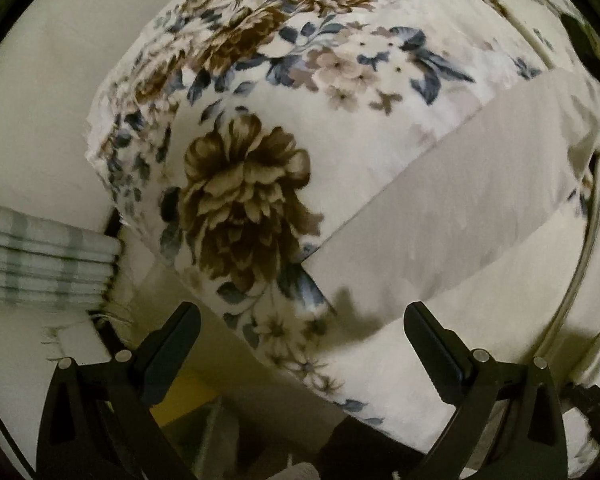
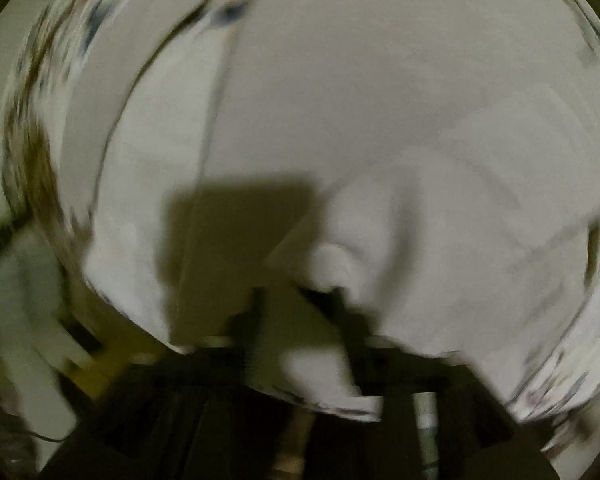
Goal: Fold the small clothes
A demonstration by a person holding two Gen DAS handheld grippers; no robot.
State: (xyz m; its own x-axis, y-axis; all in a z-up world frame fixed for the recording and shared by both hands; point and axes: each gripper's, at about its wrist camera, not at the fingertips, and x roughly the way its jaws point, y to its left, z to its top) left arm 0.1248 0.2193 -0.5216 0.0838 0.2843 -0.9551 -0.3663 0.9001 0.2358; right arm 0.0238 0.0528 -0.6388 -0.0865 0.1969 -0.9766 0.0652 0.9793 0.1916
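Just ahead of the left tongs (image 1: 302, 344) lies the soft cream cloth with big brown and blue flowers (image 1: 244, 184). It is spread out and partly folded — one plain pale flap (image 1: 440, 200) is turned back across it, showing the side with no flowers. The two black fingers (image 1: 172, 344) of the left tongs stand wide apart and hold nothing. The near corner of the flowered cloth sits between them, a bit further out.

To the left of these tongs is a small stack of folded green and white checked cloths (image 1: 44, 256).

Right in front of the right tongs (image 2: 300, 308) is the plain pale side of the same cloth (image 2: 380, 120). That picture is very blurry. A bunched bit of cloth seems to sit at the tips, but I cannot tell if those tongs are pinching it or only near it.

I think this cloth is light and floppy. It will sag and slide, not stay stiff, and it will not break. A good place to grab would be a corner or the edge of the flap, pinching both layers together so the fold does not slip open. Grabbing the middle would likely just make a lump.
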